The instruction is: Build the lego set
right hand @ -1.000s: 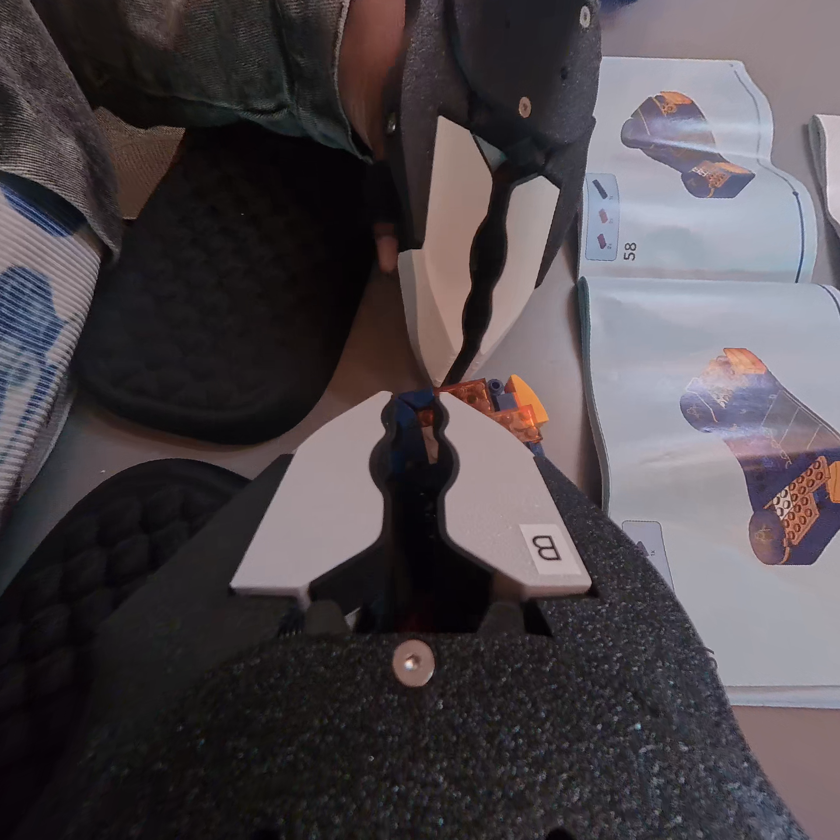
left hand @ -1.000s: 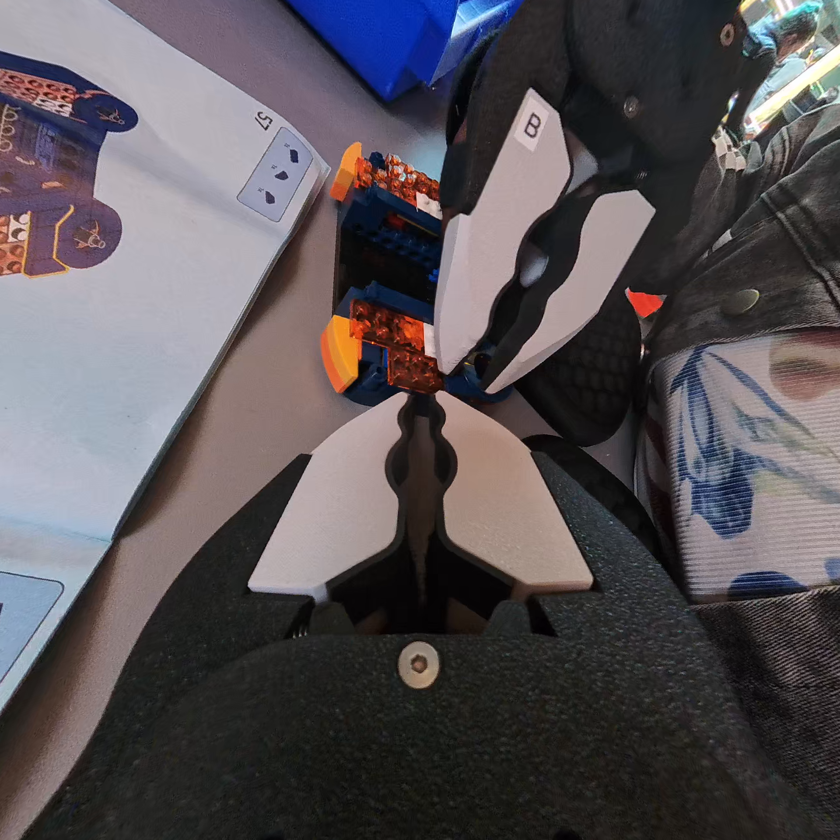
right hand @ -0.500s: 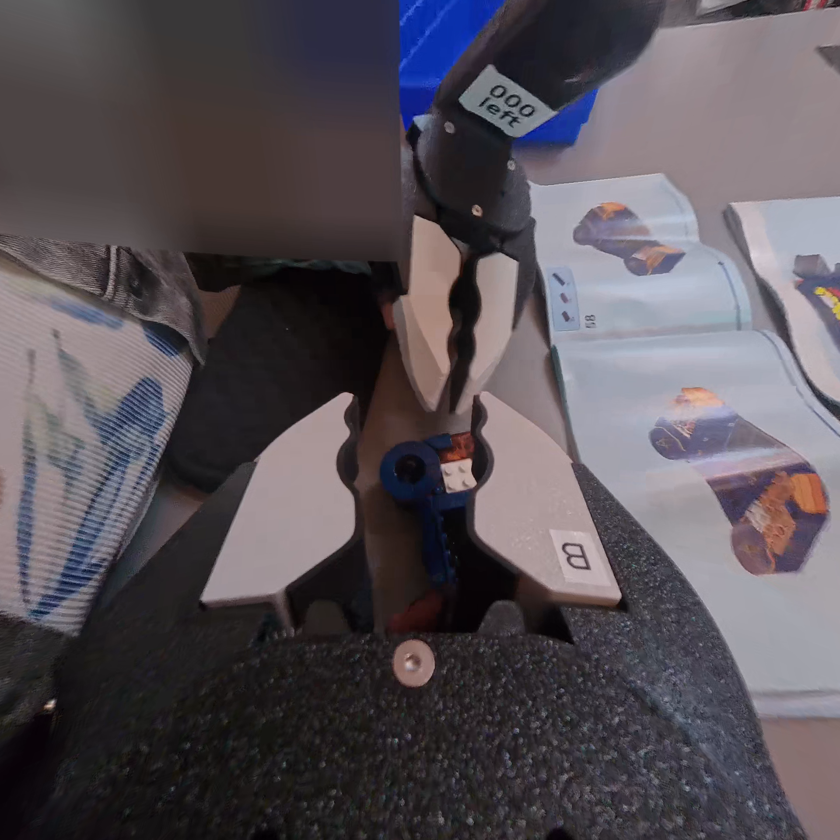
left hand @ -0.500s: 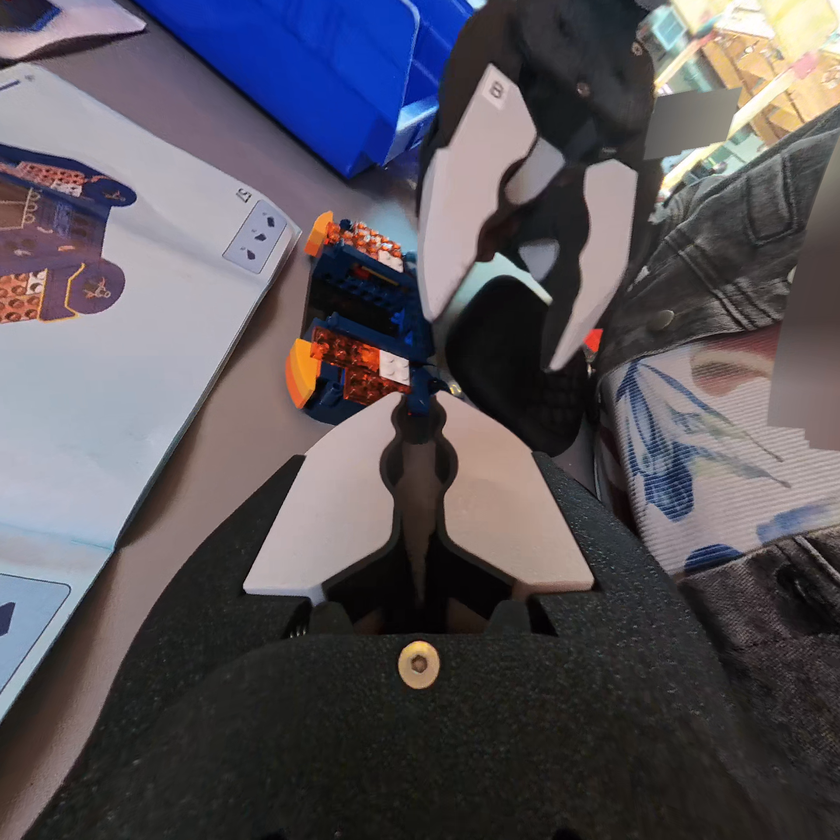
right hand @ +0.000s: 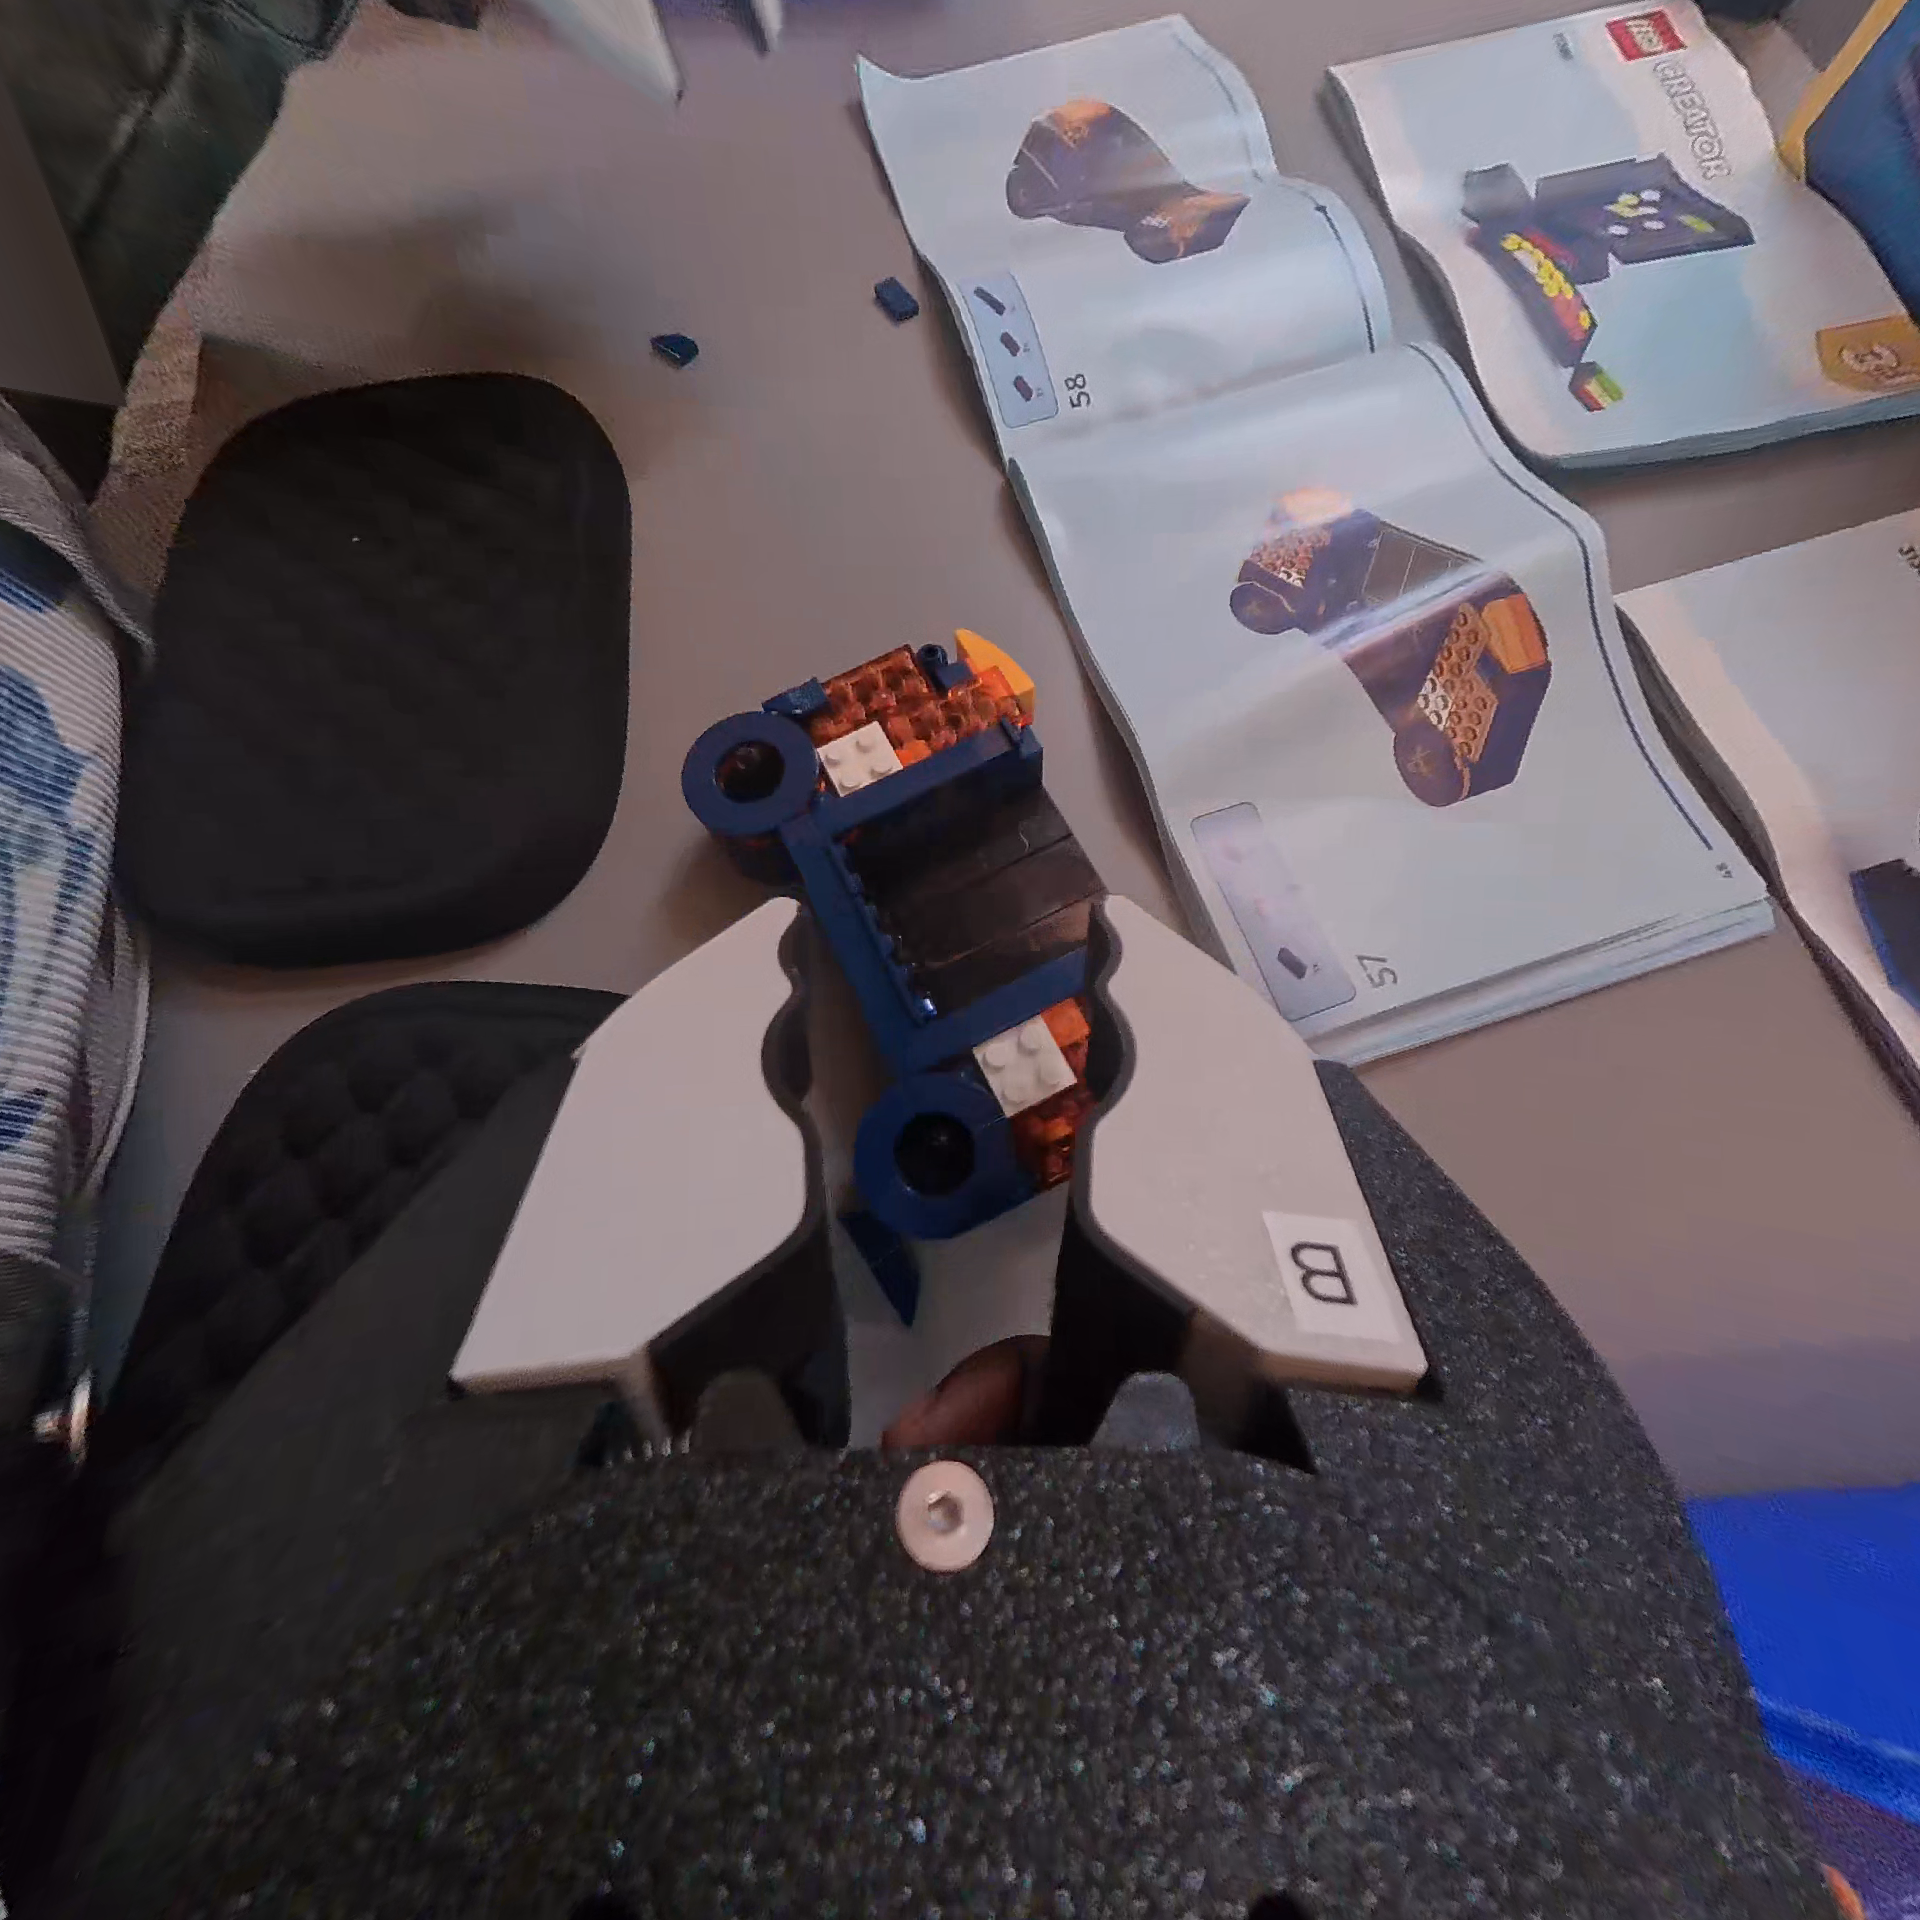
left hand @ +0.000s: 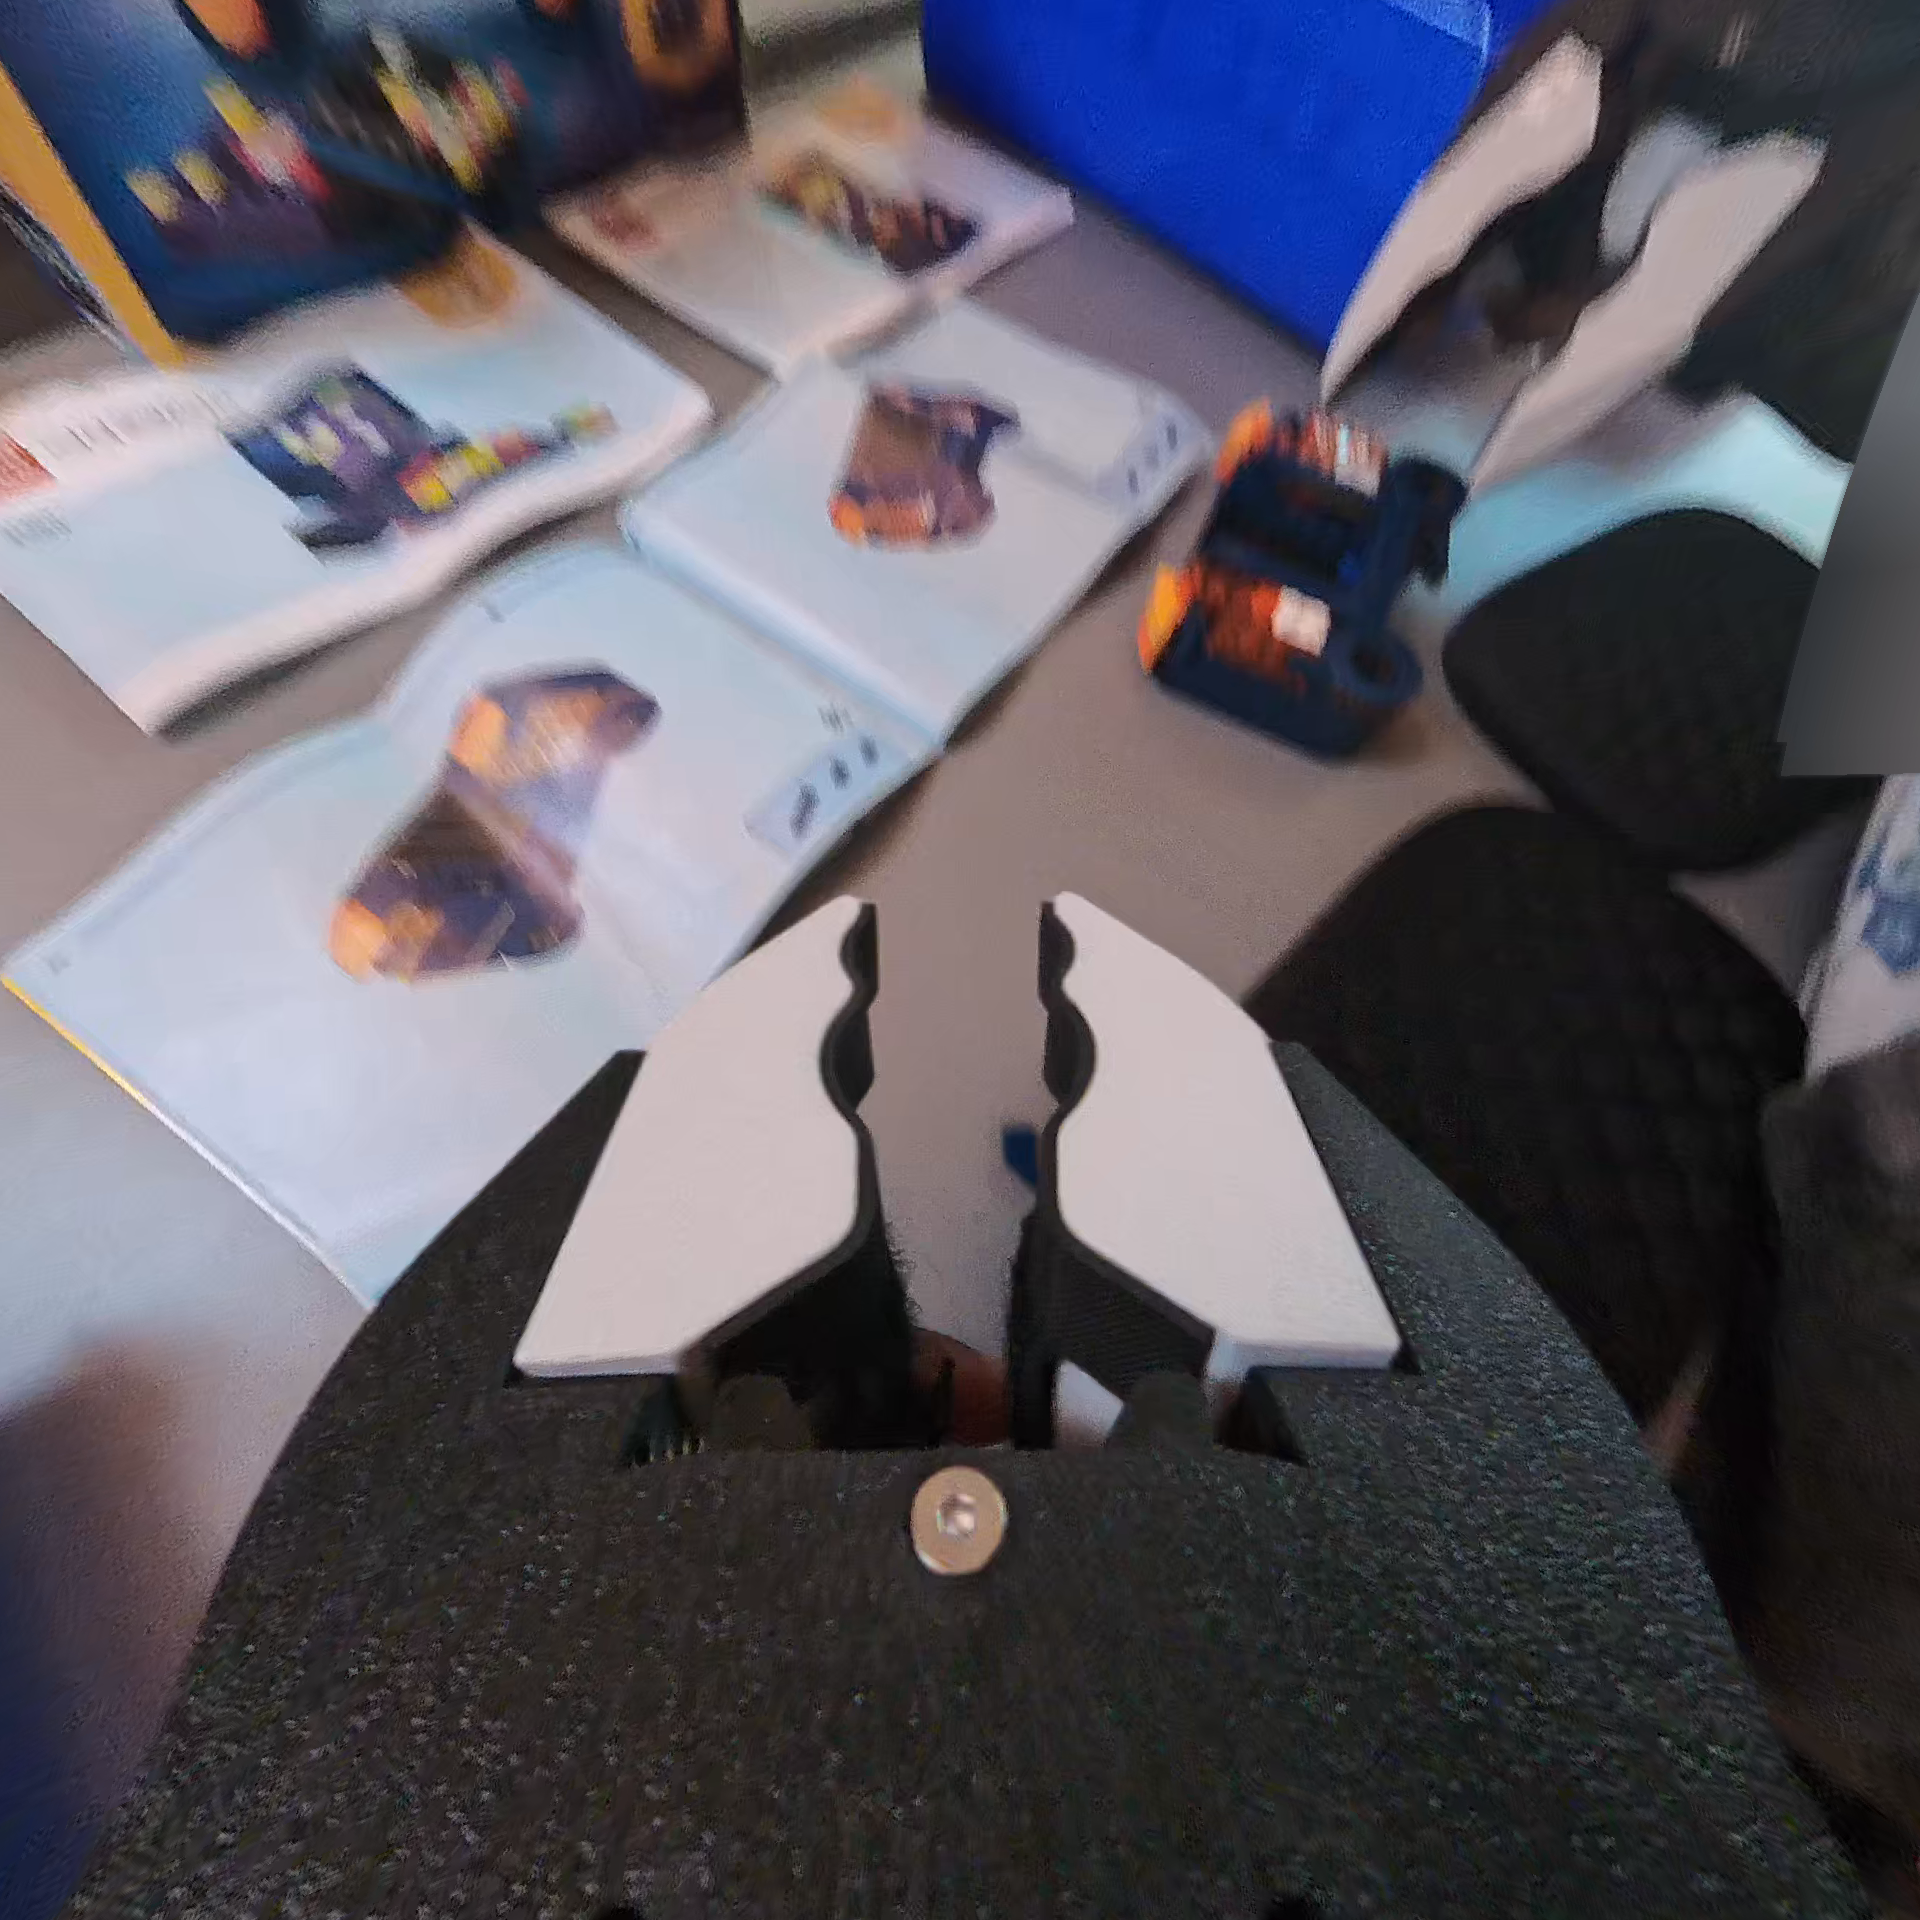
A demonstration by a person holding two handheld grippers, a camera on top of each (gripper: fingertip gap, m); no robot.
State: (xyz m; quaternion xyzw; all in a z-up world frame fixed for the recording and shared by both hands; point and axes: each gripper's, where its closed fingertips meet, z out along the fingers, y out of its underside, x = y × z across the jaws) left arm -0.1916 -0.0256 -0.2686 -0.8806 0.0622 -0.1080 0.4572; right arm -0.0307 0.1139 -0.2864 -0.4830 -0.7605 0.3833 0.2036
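a plain grey tabletop (right hand: 748,436) (evenly lit) fills the background.

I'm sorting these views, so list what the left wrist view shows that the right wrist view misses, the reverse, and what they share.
Only the left wrist view: the left gripper, open with nothing between its fingers, and the big blue bin.

Only the right wrist view: two small loose dark blue pieces on the table, above the black pad.

Both: the blue and orange lego build, the open instruction booklet, and the open right gripper.
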